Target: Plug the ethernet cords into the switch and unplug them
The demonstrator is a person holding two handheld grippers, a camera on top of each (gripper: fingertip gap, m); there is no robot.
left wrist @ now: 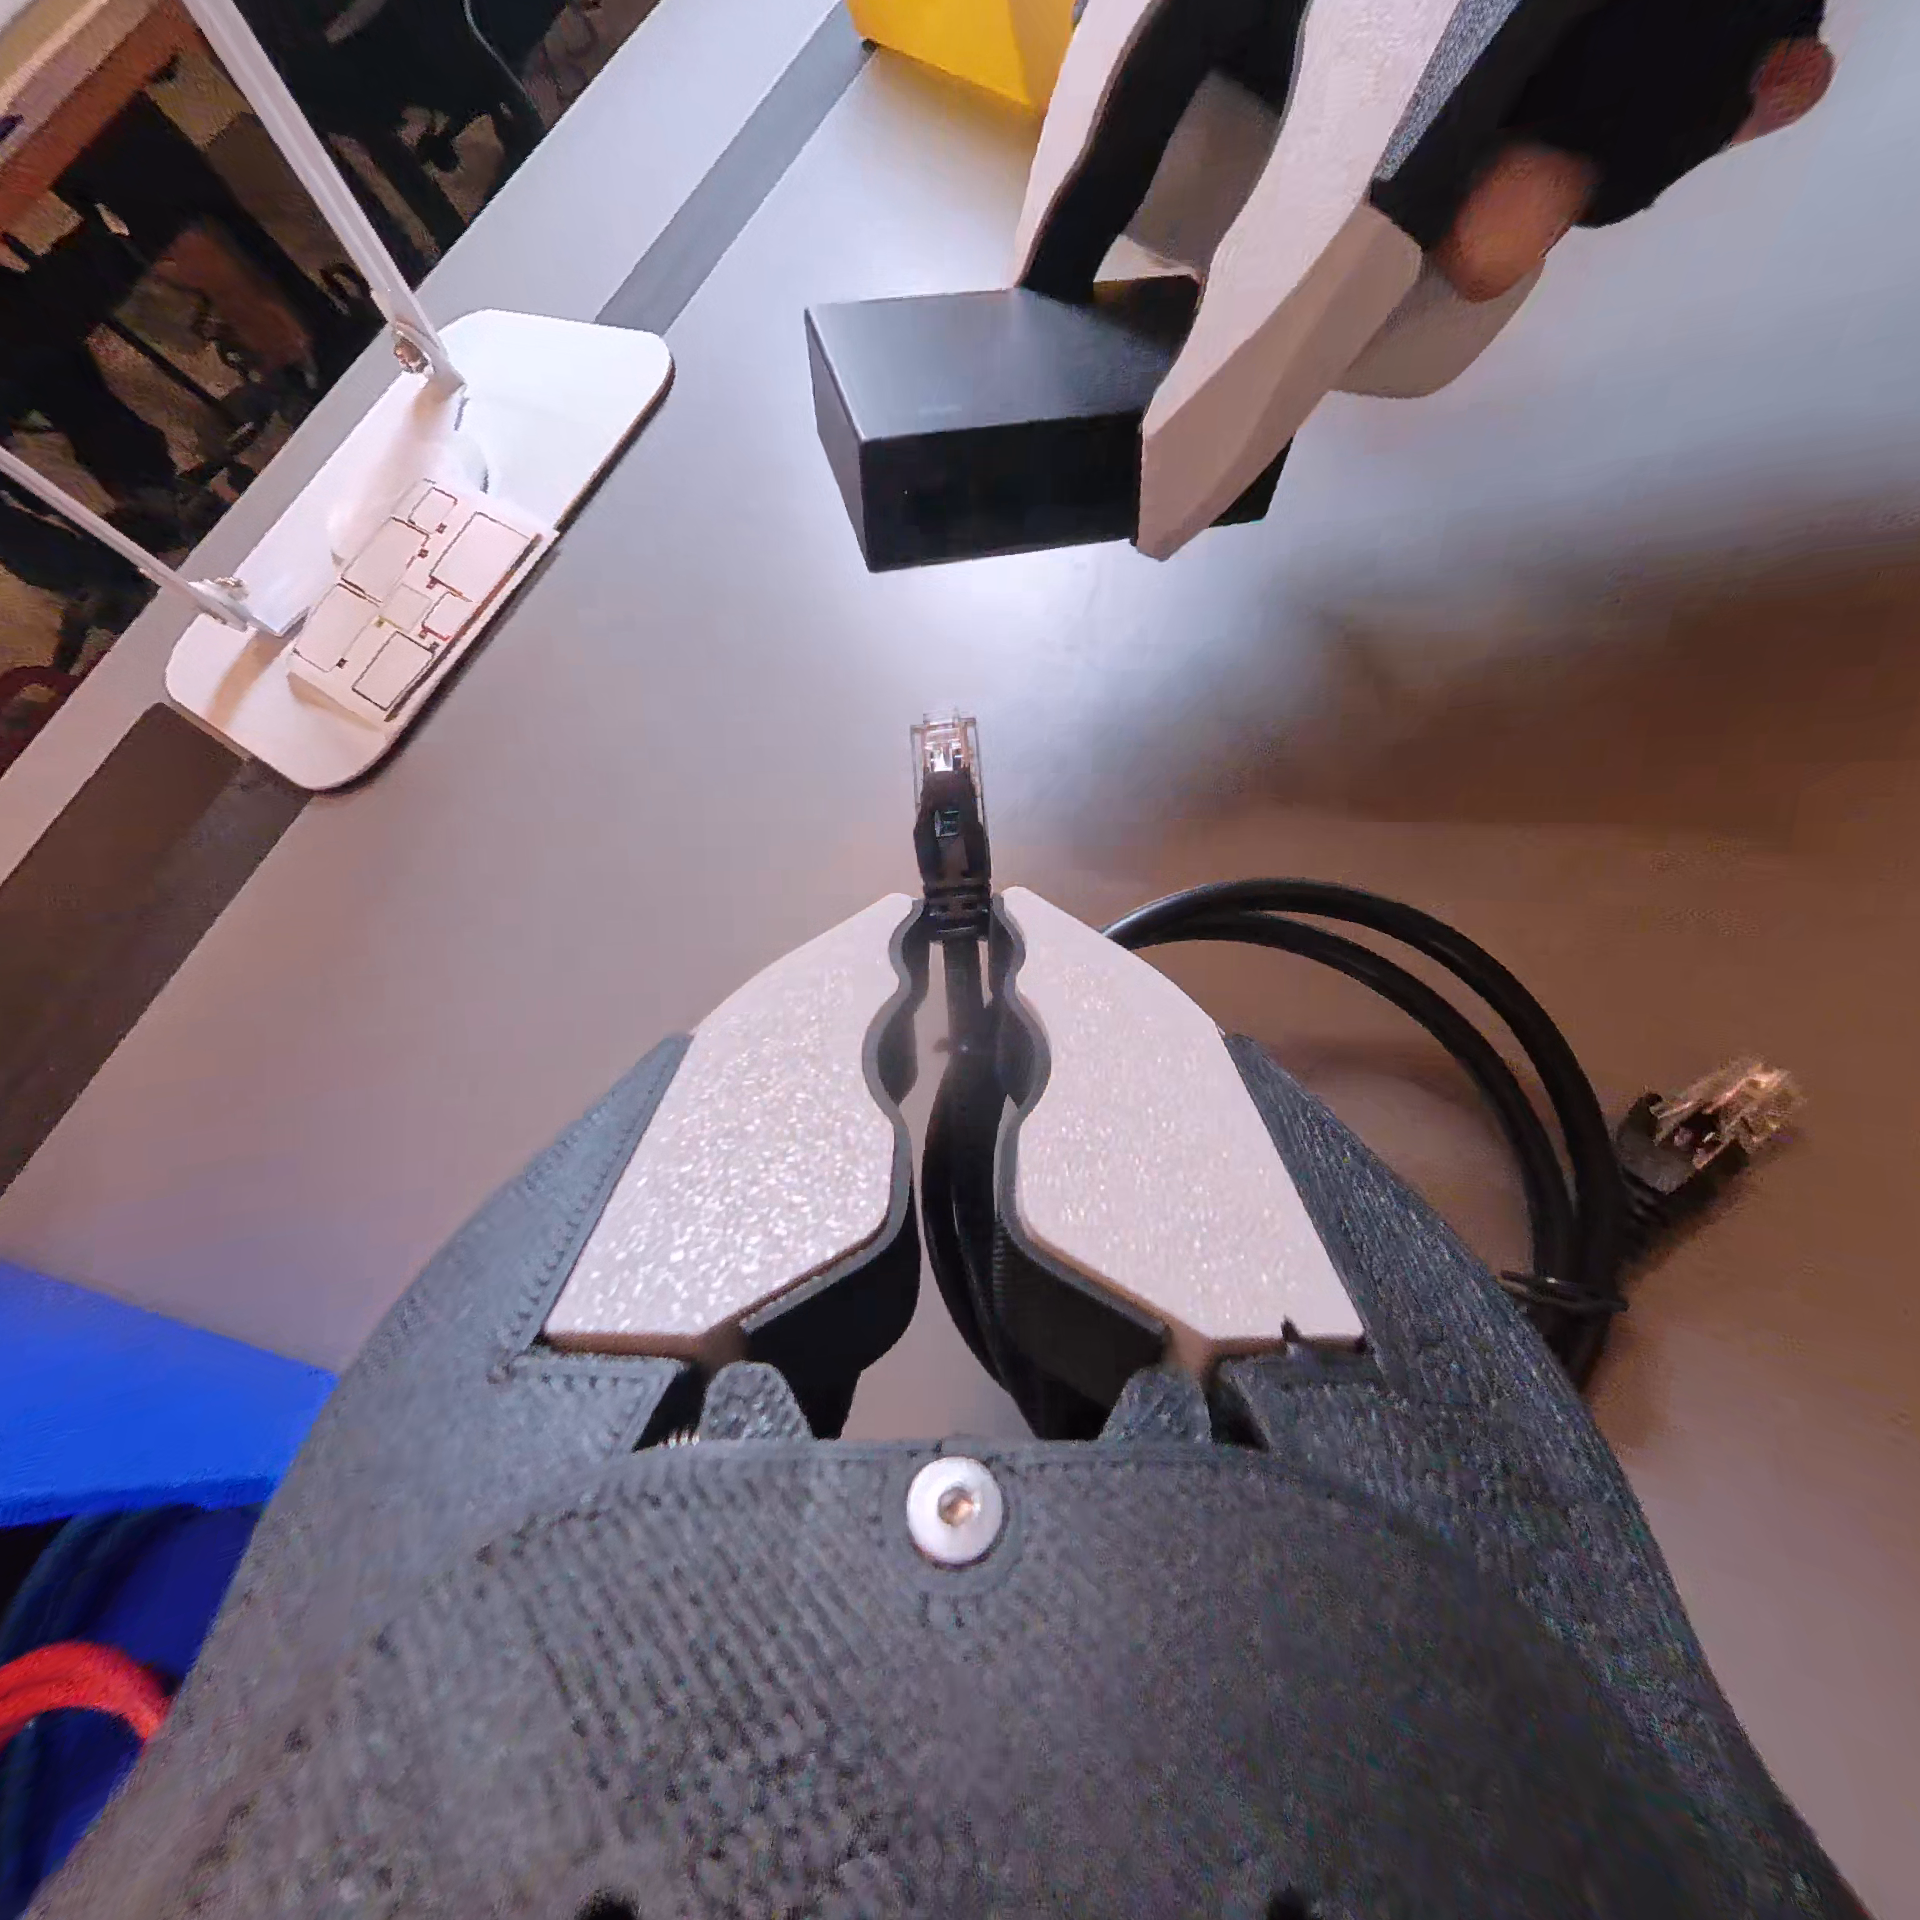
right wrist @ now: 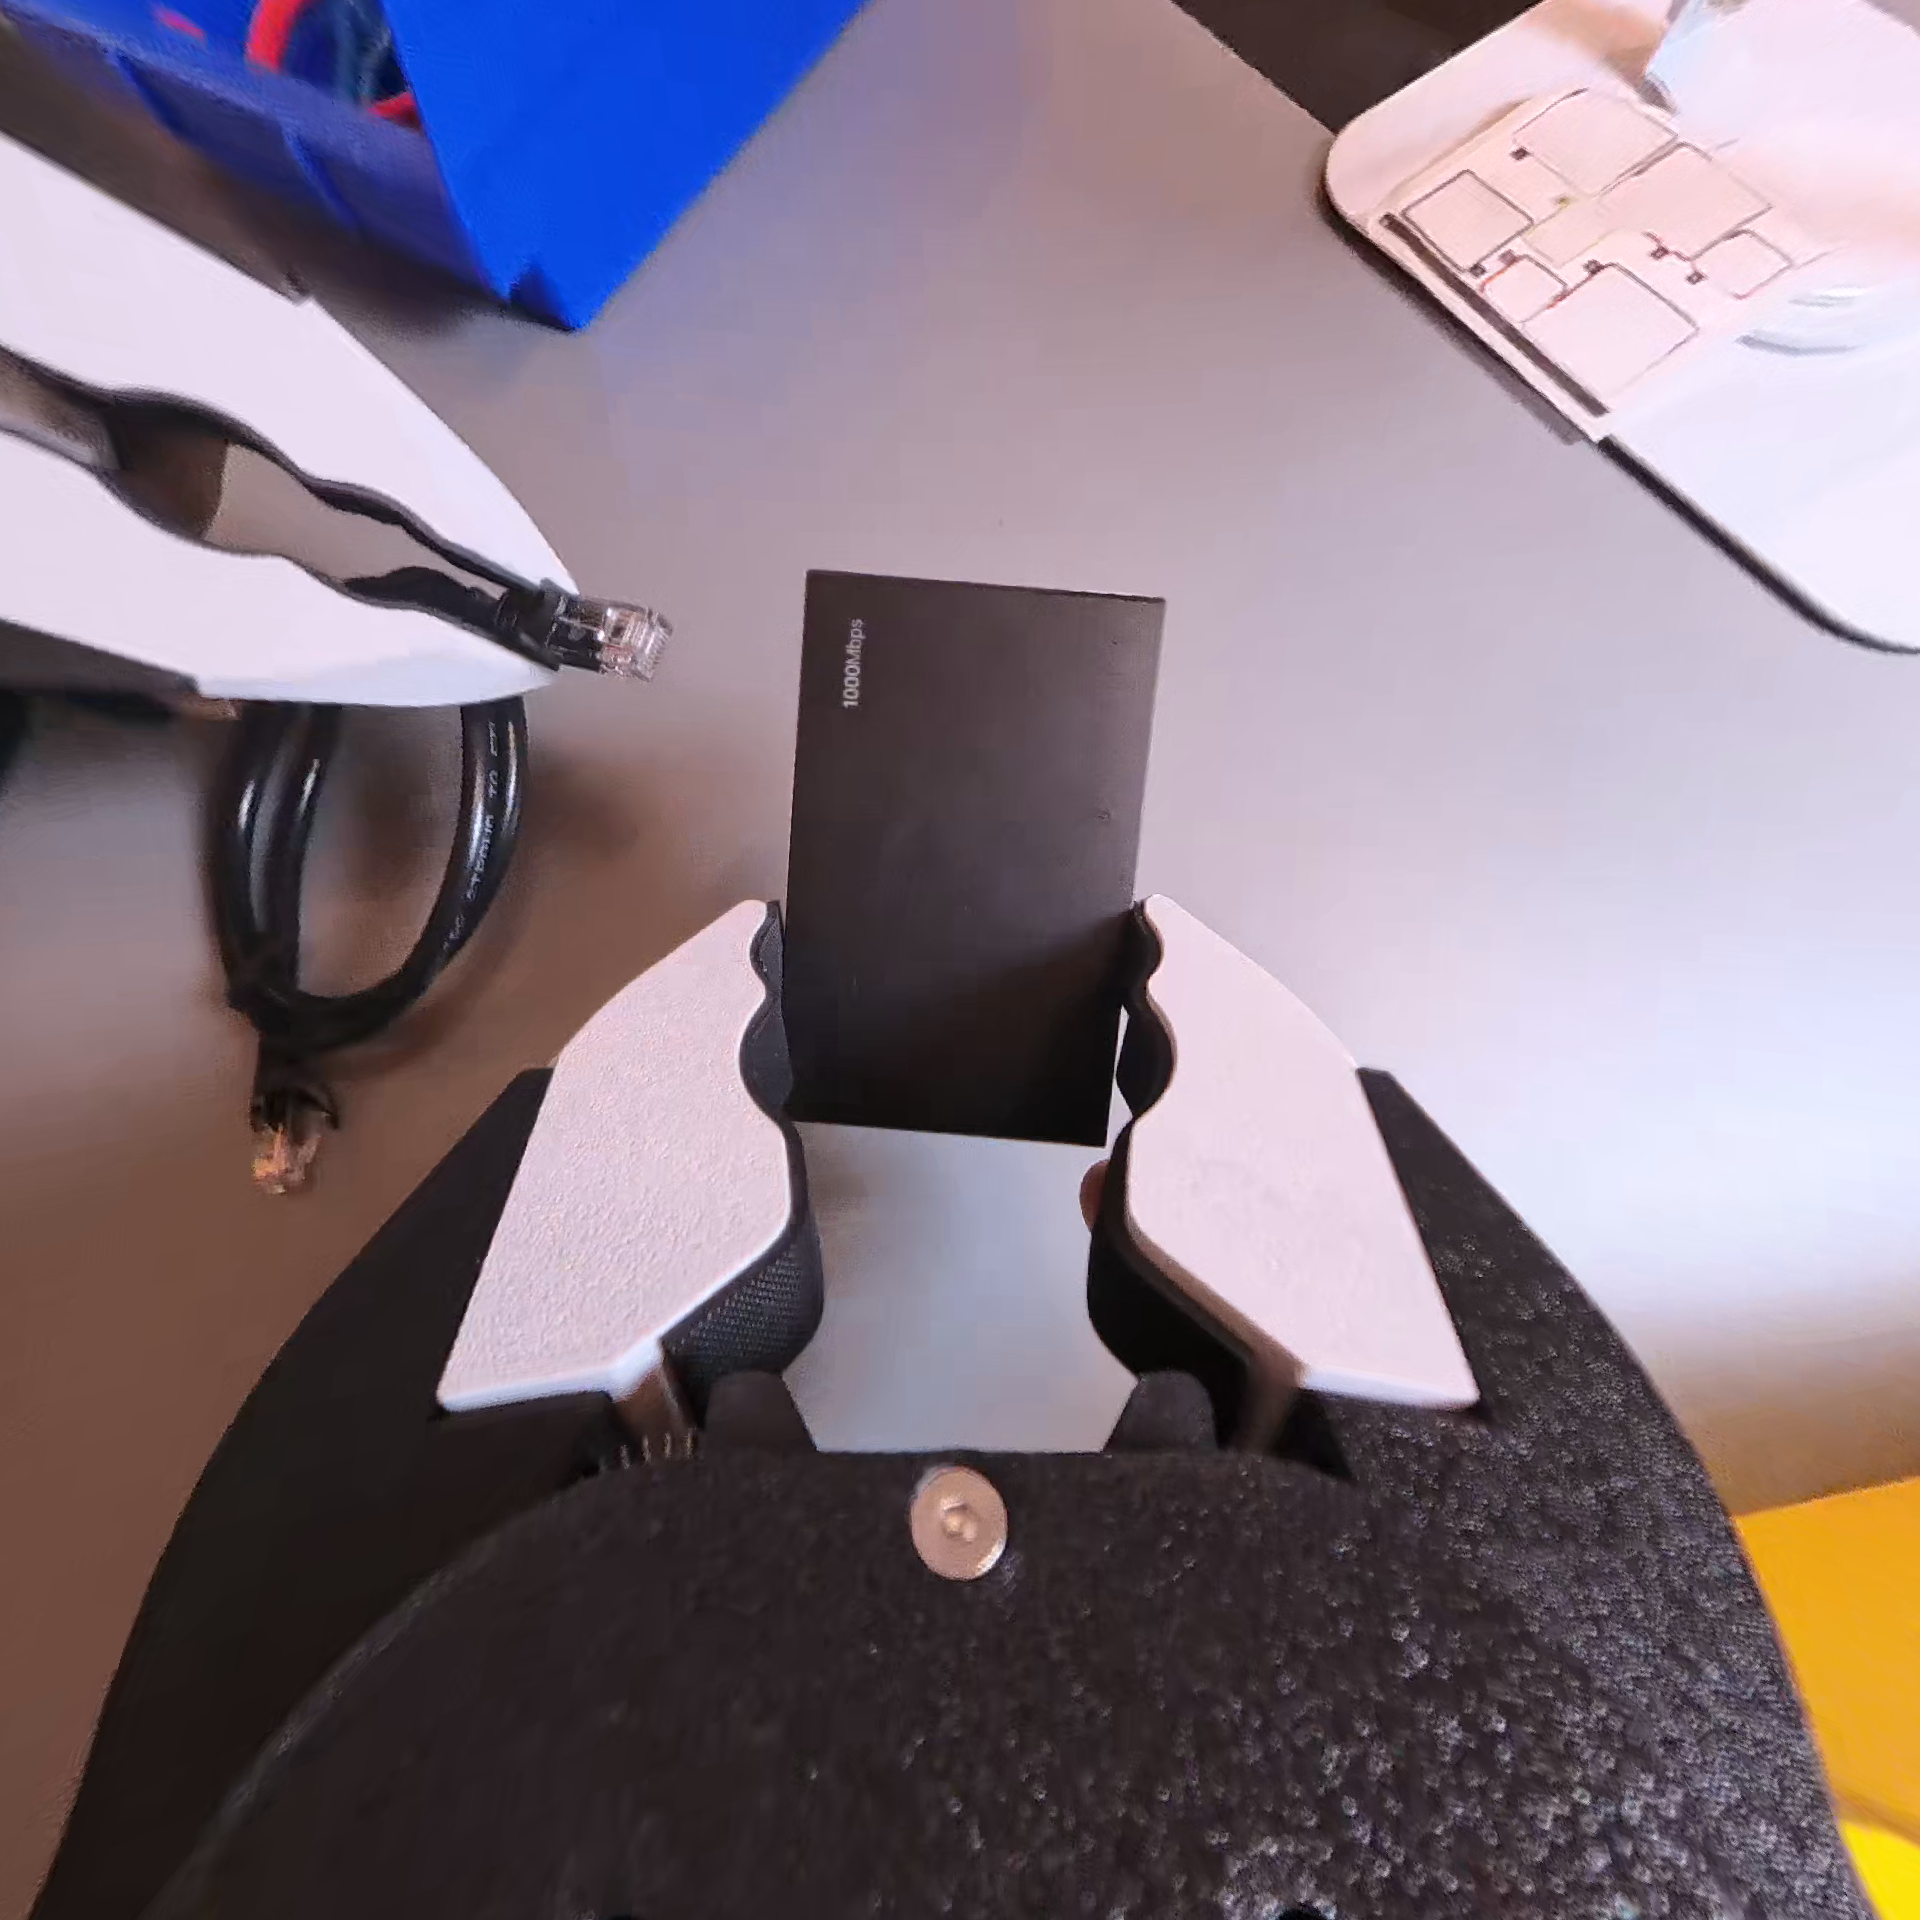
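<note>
A black box-shaped switch [left wrist: 977,436] lies on the grey table; it also shows in the right wrist view [right wrist: 966,831]. My right gripper [right wrist: 956,935] is shut on the switch's near end, one finger on each side. My left gripper [left wrist: 951,904] is shut on a black ethernet cord just behind its clear plug [left wrist: 943,743]. The plug points at the switch's near face, a short gap away. In the right wrist view the plug [right wrist: 623,636] sits left of the switch. The cord's coil [left wrist: 1455,1039] and its other plug [left wrist: 1704,1127] lie on the table to the right.
A white lamp base [left wrist: 436,540] with a patterned card stands at the left; it shows at the upper right of the right wrist view [right wrist: 1662,312]. A blue bin [right wrist: 582,135] and a yellow bin [left wrist: 956,47] sit at the table's edges. A gloved hand [left wrist: 1621,135] holds the right gripper.
</note>
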